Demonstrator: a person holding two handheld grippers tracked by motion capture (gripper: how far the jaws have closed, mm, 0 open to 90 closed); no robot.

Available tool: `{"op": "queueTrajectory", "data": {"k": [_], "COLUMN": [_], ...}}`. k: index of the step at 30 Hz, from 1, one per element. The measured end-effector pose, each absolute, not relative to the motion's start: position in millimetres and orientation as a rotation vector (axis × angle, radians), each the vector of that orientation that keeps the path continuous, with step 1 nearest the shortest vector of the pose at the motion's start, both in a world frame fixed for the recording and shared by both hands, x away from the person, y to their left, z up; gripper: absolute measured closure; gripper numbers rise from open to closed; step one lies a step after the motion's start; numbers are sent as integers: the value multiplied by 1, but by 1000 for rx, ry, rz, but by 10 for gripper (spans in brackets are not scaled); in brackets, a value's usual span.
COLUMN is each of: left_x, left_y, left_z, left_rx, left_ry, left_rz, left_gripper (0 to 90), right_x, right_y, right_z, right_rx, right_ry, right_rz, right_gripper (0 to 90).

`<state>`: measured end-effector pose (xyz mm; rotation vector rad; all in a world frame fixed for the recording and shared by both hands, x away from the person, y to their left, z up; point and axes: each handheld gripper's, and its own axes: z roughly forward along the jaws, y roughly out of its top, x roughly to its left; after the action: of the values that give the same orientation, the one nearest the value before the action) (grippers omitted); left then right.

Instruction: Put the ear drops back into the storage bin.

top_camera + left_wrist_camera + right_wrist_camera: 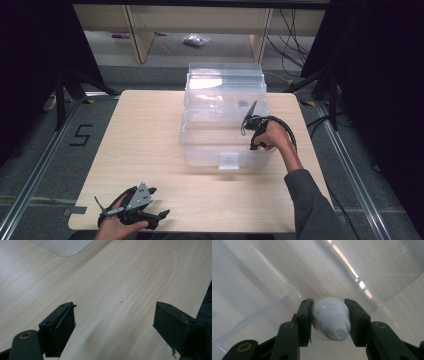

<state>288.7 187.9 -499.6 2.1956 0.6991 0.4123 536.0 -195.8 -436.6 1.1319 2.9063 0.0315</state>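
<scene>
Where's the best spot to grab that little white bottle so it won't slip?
Grip the white bottle by its ribbed cap, one pad on each side, coming from behind its top end. The ridges there give the fingers something to bite, while the rounded tip would slide out. The right gripper already holds it that way over the clear plastic box.

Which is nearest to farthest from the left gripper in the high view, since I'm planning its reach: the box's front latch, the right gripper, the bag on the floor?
1. Front latch, at the clear box's near wall.
2. Right gripper, over the box's right side.
3. Bag, on the floor beyond the table.

Left gripper sits at the near-left edge.
</scene>
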Motion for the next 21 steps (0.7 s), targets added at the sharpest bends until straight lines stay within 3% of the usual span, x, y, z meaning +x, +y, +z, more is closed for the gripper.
{"op": "queueTrajectory", "data": {"k": [8,21], "left_x": [289,289], "left_y": [188,188], "left_z": [-500,-500], "left_rx": [2199,2200], "left_ry": [698,699], "left_rz": [416,414], "left_gripper": [170,170], "right_x": [532,526], "right_y": [-195,-197], "right_z": [-431,-408], "right_rx": [1154,1197], "right_ry": [2902,2810], "right_rz": [31,165], "right_gripper": [589,406]}}
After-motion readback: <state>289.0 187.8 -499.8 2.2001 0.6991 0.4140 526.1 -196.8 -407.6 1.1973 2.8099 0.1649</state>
